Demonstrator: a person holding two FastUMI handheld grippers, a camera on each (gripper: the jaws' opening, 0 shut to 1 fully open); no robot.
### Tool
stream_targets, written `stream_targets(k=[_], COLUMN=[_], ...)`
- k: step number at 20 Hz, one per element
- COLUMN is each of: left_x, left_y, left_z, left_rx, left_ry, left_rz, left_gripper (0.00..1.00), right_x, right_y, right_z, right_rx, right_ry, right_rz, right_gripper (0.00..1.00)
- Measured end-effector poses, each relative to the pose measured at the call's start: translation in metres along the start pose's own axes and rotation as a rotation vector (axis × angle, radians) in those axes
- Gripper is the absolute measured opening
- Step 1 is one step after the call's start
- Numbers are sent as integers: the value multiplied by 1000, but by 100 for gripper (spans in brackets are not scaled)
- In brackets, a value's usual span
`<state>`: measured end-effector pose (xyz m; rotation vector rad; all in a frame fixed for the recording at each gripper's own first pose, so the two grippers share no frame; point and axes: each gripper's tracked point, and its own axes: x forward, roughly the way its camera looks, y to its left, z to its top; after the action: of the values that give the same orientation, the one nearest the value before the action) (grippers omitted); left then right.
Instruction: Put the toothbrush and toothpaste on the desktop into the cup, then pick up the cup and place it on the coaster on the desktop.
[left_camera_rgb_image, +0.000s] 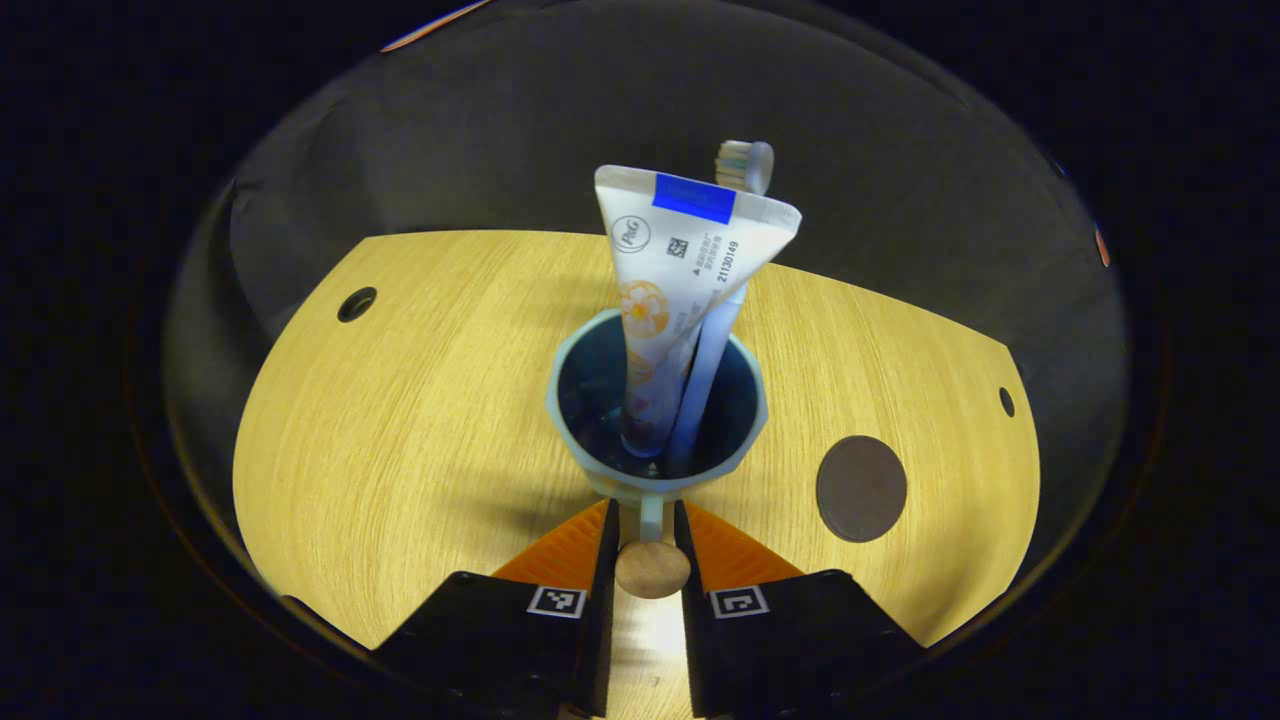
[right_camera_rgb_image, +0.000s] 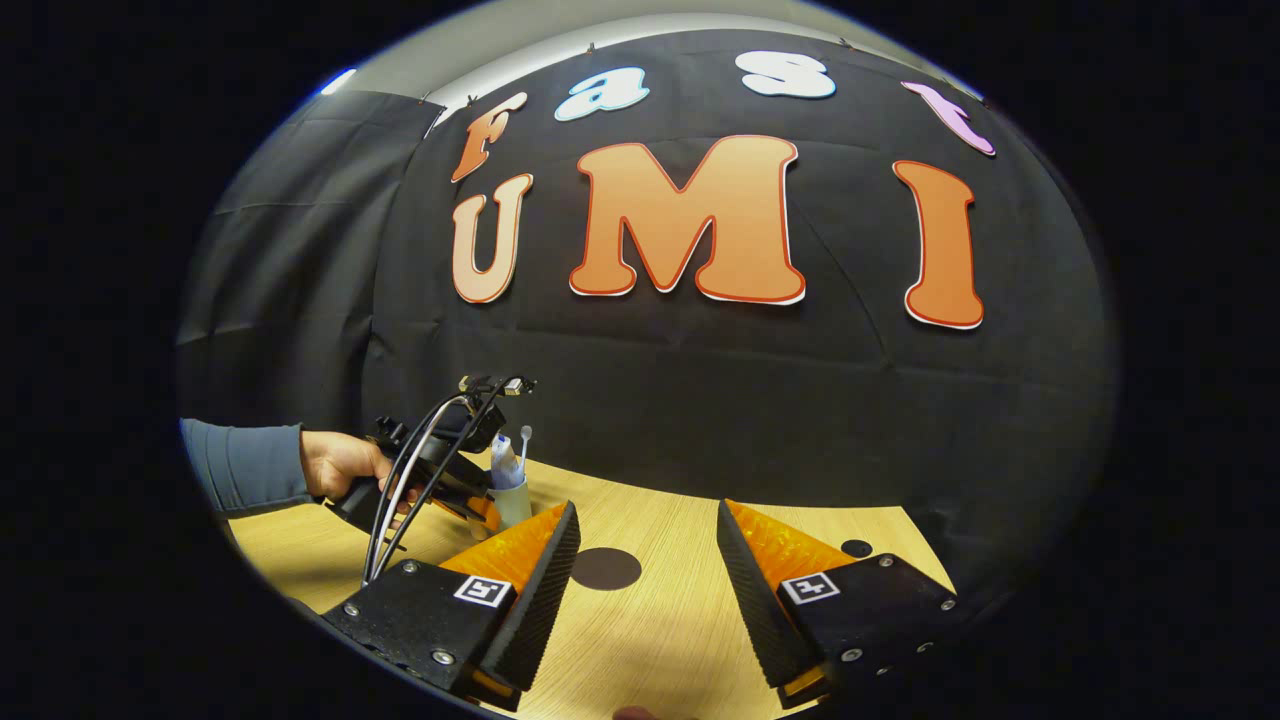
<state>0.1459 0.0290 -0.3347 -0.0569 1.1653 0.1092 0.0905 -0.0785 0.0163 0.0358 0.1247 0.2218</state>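
Note:
In the left gripper view a pale blue cup (left_camera_rgb_image: 655, 400) sits dead centre, with a white toothpaste tube (left_camera_rgb_image: 680, 270) and a toothbrush (left_camera_rgb_image: 745, 165) standing in it, brush head up. My left gripper (left_camera_rgb_image: 645, 505) is shut on the cup's handle (left_camera_rgb_image: 651, 518), one finger on each side. The dark round coaster (left_camera_rgb_image: 861, 488) lies on the wooden desktop (left_camera_rgb_image: 400, 420) just right of the cup. In the right gripper view my right gripper (right_camera_rgb_image: 647, 510) stands open over the desktop with nothing between its fingers. The coaster (right_camera_rgb_image: 605, 568) is ahead of it, and the cup (right_camera_rgb_image: 512, 500) is farther left.
A hand (right_camera_rgb_image: 340, 465) in a blue-grey sleeve (right_camera_rgb_image: 245, 465) holds the left gripper (right_camera_rgb_image: 440, 480), cables looping over it. Small dark holes (left_camera_rgb_image: 357, 303) (left_camera_rgb_image: 1006, 401) mark the desktop's far corners. Black cloth walls stand close behind the table's curved far edge.

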Motion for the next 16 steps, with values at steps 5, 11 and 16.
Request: stream_targets(k=[5,11,16], left_x=[0,3,0], left_y=[-8,-9,-12], left_z=[0,0,4], left_rx=[6,52,103], left_ry=[-16,-43,-91], left_rz=[-1,-34,-83], left_gripper=[22,22,21], right_x=[2,-1,-10], right_y=[-2,-6,-14], right_z=[-5,-8,-17], right_rx=[21,51,49], right_ry=[3,-8,2], right_rz=[-3,-21,-56], right_gripper=[83,83,83])
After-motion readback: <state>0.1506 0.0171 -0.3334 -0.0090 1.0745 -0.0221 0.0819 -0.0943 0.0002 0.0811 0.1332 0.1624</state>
